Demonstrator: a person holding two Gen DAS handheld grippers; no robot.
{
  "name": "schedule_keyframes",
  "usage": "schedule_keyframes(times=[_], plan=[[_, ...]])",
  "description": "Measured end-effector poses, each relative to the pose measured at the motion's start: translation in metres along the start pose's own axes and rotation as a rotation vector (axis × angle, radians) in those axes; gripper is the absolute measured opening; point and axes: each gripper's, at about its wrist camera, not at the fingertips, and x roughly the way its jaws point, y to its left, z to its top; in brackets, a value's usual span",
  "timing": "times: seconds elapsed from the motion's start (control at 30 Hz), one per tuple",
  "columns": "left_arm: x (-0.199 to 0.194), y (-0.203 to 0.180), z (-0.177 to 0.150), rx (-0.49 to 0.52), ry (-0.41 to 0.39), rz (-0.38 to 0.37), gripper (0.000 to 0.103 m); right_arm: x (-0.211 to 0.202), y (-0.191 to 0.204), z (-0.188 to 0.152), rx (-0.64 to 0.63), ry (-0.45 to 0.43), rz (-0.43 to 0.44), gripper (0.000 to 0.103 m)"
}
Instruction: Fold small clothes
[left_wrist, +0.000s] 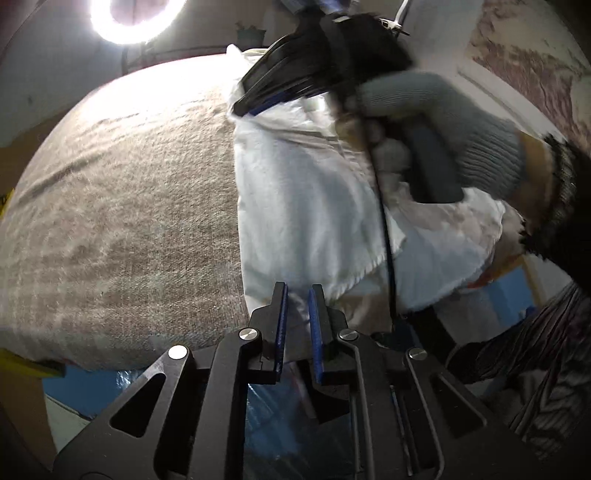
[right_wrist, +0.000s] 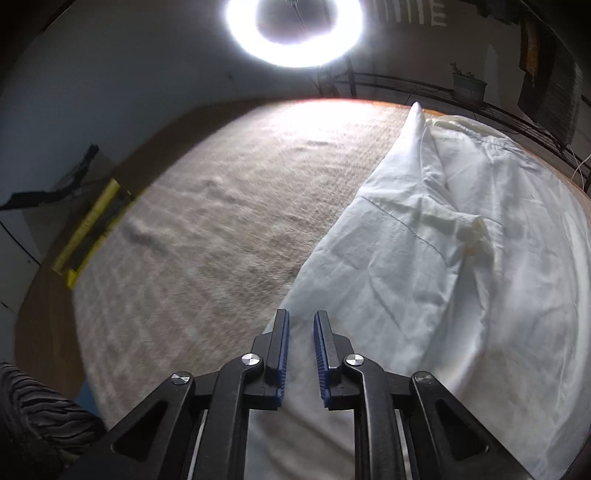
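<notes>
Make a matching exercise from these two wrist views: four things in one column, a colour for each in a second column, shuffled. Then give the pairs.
Things:
1. garment
2. table covering
3. gripper pads
4. knit glove

Colours:
A. blue
B. grey
C. white
D. beige

Pairs: 1-C, 2-D, 3-A, 4-B

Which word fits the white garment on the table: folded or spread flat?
Folded, only partly: the white garment has one side doubled over itself along a crease, with wrinkled layers overlapping, on the beige table cover.
</notes>
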Motion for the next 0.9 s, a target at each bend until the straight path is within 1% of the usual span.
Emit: schedule_keyframes(times=[0.07,0.13,0.23,0.3,0.37,0.47,0.57,0.73,0.9], plan=[[0.000,0.002,-0.002,-0.005,-0.001,-0.009,0.010,0.014,0.000,0.000,-0.004,0.014,-0.008,0.011],[-0.003,0.001,-0.003,0.004,0.000,-0.008,0.010,0.016,0.002,0.000,-0.015,-0.022,-0.010,0.011],[-0.010,0.006,-0.007,-0.027,-0.002,-0.031,0.010,0.014,0.001,0.001,-0.001,-0.006,-0.011,0.011],[-0.020,0.012,-0.007,-0.053,-0.026,-0.037,0.010,0.007,0.000,0.001,0.013,0.003,0.009,0.012],[-0.032,0.016,-0.006,-0.069,-0.067,-0.036,0.010,-0.012,-0.001,-0.004,0.028,-0.020,0.035,0.012],[-0.047,0.017,0.000,-0.063,-0.121,-0.028,0.010,-0.045,-0.006,-0.016,0.065,-0.062,0.080,0.020],[-0.058,0.015,0.004,-0.043,-0.160,-0.018,0.010,-0.079,-0.012,-0.030,0.088,-0.098,0.085,0.020],[-0.071,0.010,0.010,-0.025,-0.185,-0.011,0.010,-0.132,-0.030,-0.054,0.126,-0.157,0.070,0.020],[-0.074,0.007,0.012,-0.021,-0.187,-0.012,0.010,-0.165,-0.039,-0.063,0.157,-0.202,0.056,0.023]])
